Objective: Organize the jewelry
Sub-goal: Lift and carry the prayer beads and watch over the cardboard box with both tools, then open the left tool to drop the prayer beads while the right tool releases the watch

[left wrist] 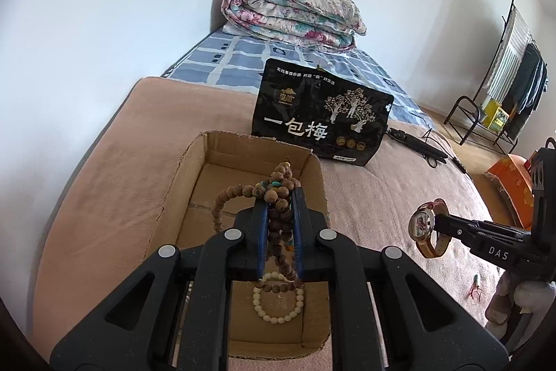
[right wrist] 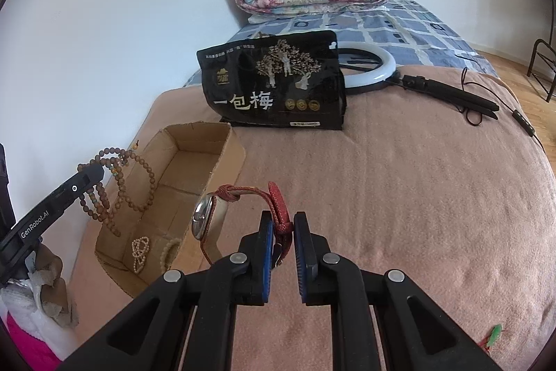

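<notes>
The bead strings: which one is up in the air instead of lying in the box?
The long brown wooden bead strand, pinched in the left gripper above the cardboard box. The pale bead bracelet lies on the box floor.

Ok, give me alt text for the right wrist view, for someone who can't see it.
The right gripper pinches the red strap of a wristwatch above a pink blanket. To its left, the left gripper dangles brown bead strands over an open cardboard box holding pale bracelets.

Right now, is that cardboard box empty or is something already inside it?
Not empty. The cardboard box is open-topped, and a pale bead bracelet lies on its floor; the right wrist view shows more pale beads there.
</notes>
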`<state>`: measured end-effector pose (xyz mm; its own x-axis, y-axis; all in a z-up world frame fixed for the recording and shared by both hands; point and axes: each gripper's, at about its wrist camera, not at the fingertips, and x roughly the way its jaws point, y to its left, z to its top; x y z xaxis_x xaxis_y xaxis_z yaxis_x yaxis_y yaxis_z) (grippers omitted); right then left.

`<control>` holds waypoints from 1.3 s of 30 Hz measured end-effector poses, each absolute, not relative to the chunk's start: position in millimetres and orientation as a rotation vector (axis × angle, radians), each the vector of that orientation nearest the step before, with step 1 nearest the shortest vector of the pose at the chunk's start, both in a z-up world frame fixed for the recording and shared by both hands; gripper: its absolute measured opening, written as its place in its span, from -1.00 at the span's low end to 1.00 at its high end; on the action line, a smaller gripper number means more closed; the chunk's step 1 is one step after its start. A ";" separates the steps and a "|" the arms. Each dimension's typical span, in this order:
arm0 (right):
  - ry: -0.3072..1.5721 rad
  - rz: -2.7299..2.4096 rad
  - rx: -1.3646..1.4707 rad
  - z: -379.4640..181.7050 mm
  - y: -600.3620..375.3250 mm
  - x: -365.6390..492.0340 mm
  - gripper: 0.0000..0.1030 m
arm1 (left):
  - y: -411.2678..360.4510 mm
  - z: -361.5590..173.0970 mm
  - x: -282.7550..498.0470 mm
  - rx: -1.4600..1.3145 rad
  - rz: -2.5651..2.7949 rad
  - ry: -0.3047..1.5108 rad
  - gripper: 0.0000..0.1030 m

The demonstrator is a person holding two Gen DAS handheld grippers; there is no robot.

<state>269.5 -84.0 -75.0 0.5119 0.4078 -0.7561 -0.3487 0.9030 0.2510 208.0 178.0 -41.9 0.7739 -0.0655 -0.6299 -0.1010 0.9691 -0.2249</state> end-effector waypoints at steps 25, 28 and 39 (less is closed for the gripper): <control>0.935 0.564 0.019 -95.9 21.9 282.6 -0.81 | 220.9 -74.0 210.9 -0.297 0.050 0.748 -0.80; 0.943 0.572 0.027 -100.1 27.2 285.9 -0.78 | 222.2 -76.9 212.7 -0.298 0.041 0.761 -0.80; 0.925 0.564 0.059 -99.2 29.1 287.8 -0.10 | 230.9 -79.6 211.7 -0.331 0.066 0.775 -0.16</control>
